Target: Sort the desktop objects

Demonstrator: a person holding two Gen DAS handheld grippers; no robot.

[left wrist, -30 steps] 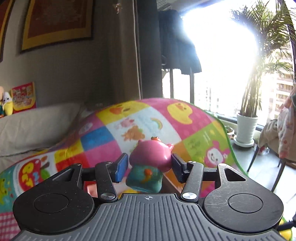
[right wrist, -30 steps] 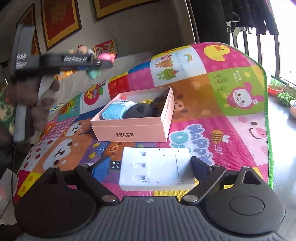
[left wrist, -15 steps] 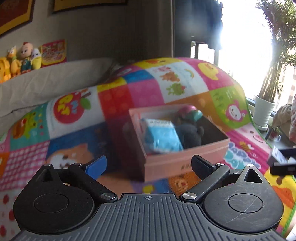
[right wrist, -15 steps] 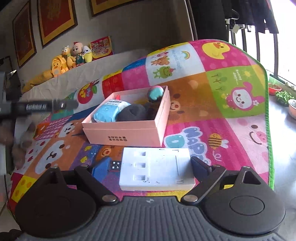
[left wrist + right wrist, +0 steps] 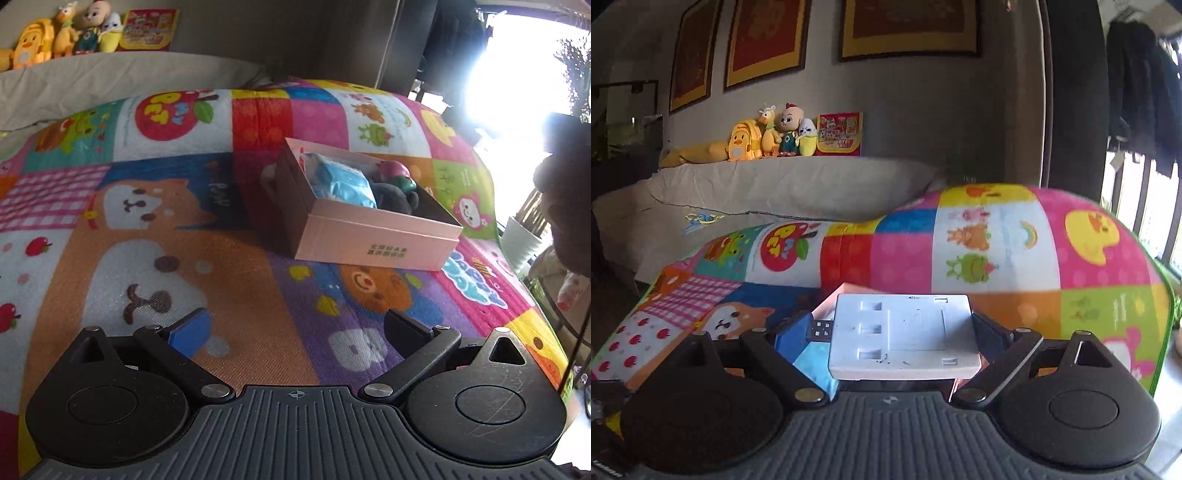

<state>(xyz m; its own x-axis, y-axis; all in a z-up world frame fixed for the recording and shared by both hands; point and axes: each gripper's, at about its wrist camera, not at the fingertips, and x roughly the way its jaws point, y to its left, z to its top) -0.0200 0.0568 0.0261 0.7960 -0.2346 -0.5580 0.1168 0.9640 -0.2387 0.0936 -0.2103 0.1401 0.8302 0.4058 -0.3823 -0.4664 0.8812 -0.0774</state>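
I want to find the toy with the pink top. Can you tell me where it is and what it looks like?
Find the colourful play mat, then the open pink box on it. The toy sits at the box's far end, behind the blue packet and the dark grey soft thing. It alone is round with a pink top and green underneath.

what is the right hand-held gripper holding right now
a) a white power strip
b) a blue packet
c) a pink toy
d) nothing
a: in the right wrist view the right hand-held gripper has its pads pressed on both sides of the white power strip; the pink toy and blue packet lie in the pink box.
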